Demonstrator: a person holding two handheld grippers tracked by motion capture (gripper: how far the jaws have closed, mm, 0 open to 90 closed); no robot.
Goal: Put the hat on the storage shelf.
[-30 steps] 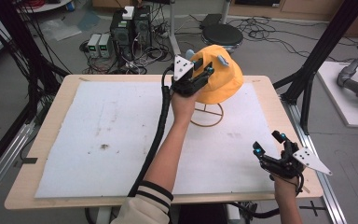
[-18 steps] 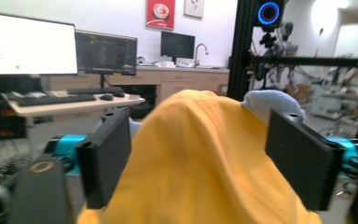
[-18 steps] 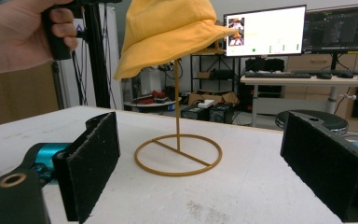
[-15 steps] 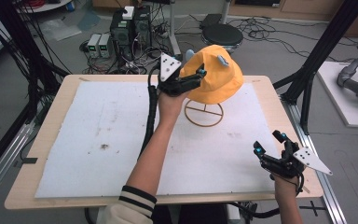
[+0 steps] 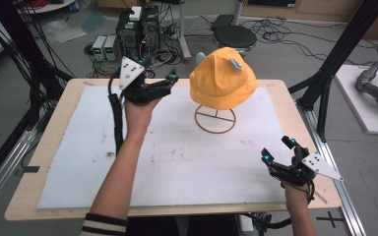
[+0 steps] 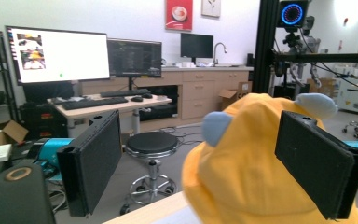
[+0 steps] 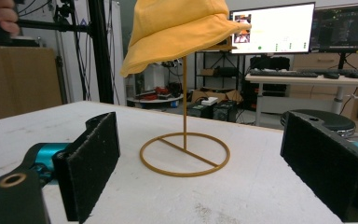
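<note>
A yellow bucket hat (image 5: 222, 78) with small blue ears sits on top of a gold wire stand (image 5: 215, 119) at the back middle of the table. My left gripper (image 5: 171, 80) hovers to the left of the hat, apart from it, and its jaws have just been opening with nothing between them. In the left gripper view the hat (image 6: 242, 182) lies beyond the wide jaws of that gripper (image 6: 200, 135). My right gripper (image 5: 278, 150) rests open near the front right corner. In the right gripper view, the stand's ring (image 7: 184, 154) and the hat (image 7: 177, 28) show between its jaws (image 7: 200, 135).
A white mat (image 5: 177, 157) covers the wooden table (image 5: 44, 209). Black frame posts (image 5: 334, 64) rise at both sides. A stool (image 5: 234, 35) and computer boxes (image 5: 138, 24) with cables stand on the floor behind the far edge.
The left gripper let go of the hat, opened and drew away to the left. The hat now hangs free on the stand. The right gripper stayed put.
</note>
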